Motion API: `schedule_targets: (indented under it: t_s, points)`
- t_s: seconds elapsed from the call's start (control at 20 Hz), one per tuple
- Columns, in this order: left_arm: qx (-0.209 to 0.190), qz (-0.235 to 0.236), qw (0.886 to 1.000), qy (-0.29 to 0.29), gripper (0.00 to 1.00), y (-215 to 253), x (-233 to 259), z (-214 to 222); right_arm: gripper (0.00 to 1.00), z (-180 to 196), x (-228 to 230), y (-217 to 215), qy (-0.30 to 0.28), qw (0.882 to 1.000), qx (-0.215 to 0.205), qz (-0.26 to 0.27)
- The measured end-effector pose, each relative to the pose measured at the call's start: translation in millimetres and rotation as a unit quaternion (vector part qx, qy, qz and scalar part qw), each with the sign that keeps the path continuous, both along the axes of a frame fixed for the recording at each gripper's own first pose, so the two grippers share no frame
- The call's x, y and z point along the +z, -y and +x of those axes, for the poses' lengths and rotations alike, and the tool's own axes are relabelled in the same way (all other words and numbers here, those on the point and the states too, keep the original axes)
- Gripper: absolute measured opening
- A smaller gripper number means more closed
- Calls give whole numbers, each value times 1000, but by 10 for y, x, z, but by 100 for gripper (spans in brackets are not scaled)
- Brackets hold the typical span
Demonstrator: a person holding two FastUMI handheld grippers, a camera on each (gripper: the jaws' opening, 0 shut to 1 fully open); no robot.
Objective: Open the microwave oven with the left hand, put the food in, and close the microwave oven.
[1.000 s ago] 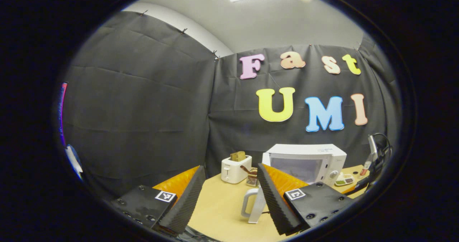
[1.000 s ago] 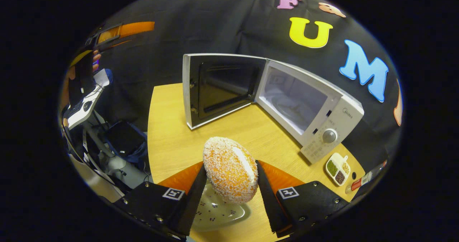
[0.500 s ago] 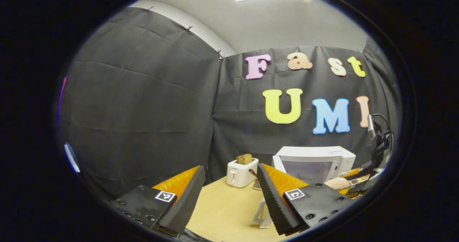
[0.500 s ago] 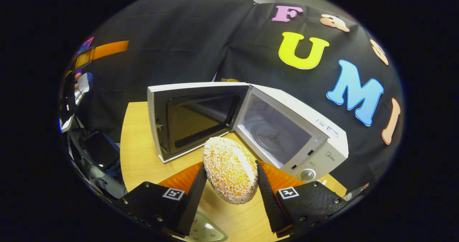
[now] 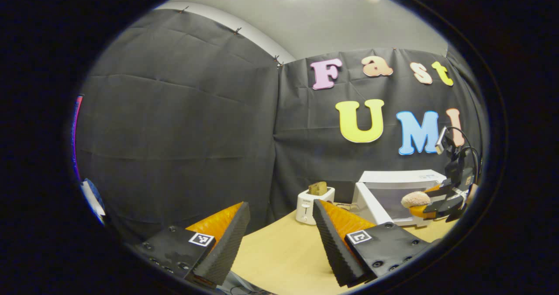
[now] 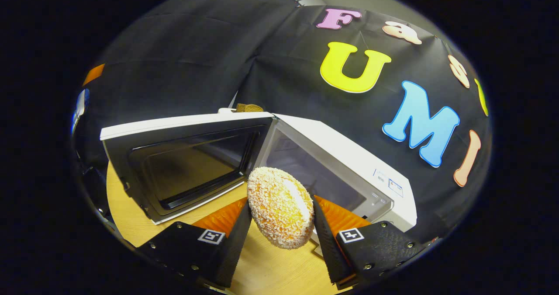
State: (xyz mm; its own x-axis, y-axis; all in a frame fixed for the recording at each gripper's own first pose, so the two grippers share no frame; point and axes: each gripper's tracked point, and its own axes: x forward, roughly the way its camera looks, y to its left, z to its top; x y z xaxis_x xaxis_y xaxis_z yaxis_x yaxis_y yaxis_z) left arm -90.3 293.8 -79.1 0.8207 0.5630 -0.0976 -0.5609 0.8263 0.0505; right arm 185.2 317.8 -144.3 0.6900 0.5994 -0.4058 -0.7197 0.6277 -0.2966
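Closer now, the right gripper point(image 6: 279, 225) clamps the crumb-coated orange bun point(image 6: 280, 206) just before the white microwave oven point(image 6: 340, 164), its door point(image 6: 174, 164) already open, placing and closing left, while the left gripper point(image 5: 279, 238) gapes wide and empty.

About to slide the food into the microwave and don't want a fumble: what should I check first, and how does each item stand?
1. Microwave door swung wide: ok.
2. Breaded food pinched between both fingers of the right claw: ok.
3. Food lined up with the microwave cavity: ok.
4. Cavity free of other items: cannot tell.
5. Left claw open, holding nothing, away from the door: ok.
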Motion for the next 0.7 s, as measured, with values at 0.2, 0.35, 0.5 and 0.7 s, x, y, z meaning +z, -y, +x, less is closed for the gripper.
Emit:
schedule_targets:
  t_s: [0.2, 0.35, 0.5, 0.7]
  points:
    - [1, 0, 1000, -8, 95, -188, -95, 89, 80, 333, -107, -180, 14, 1000, -15, -14]
    - [2, 1, 1000, -16, 95, -335, -154, 135, 80, 584, -252, -302, 20, 999, -27, -26]
    - [0, -1, 1000, -23, 96, -435, -206, 225, 80, 798, -434, -373, 21, 998, -41, -39]
    - [0, -3, 1000, -27, 96, -530, -228, 329, 80, 1088, -758, -457, 25, 996, -54, -65]
